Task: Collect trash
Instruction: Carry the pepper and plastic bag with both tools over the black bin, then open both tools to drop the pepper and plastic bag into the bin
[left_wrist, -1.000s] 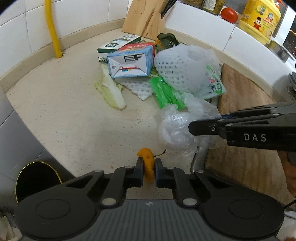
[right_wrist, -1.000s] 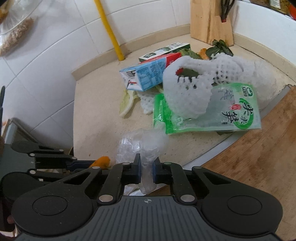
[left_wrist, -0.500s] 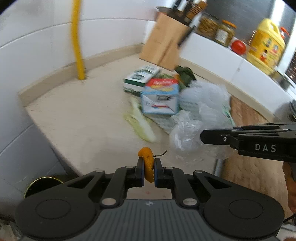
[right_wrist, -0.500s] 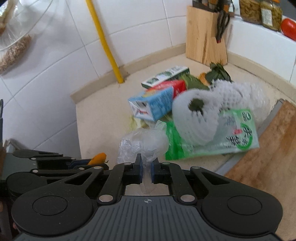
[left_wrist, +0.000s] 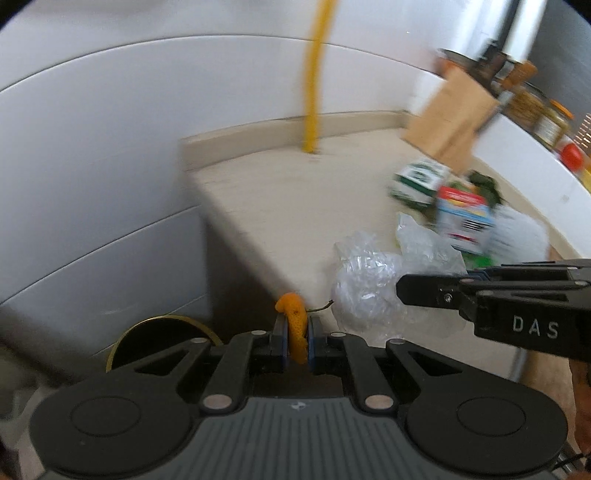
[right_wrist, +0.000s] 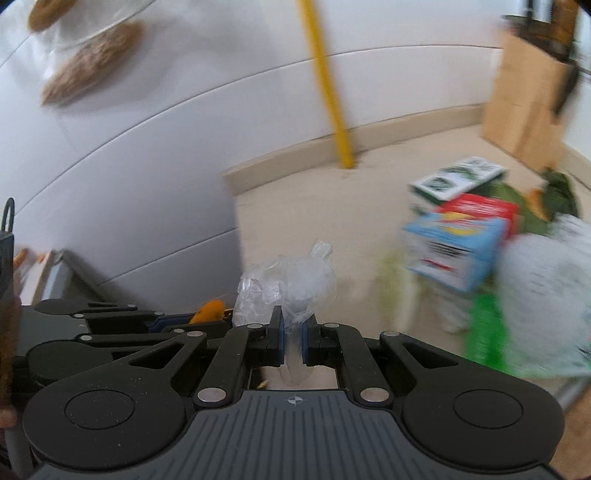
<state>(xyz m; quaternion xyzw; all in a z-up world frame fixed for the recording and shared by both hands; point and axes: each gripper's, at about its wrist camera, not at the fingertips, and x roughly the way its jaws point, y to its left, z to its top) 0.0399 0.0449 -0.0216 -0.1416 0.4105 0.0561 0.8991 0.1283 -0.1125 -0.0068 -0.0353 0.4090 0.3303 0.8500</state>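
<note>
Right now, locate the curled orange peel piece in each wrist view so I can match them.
Left wrist view: the curled orange peel piece sits bottom centre, pinched in the left gripper.
Right wrist view: the peel shows lower left, beside the crumpled clear plastic bag that the right gripper holds.
Shared landmark: the yellow vertical pipe.
</note>
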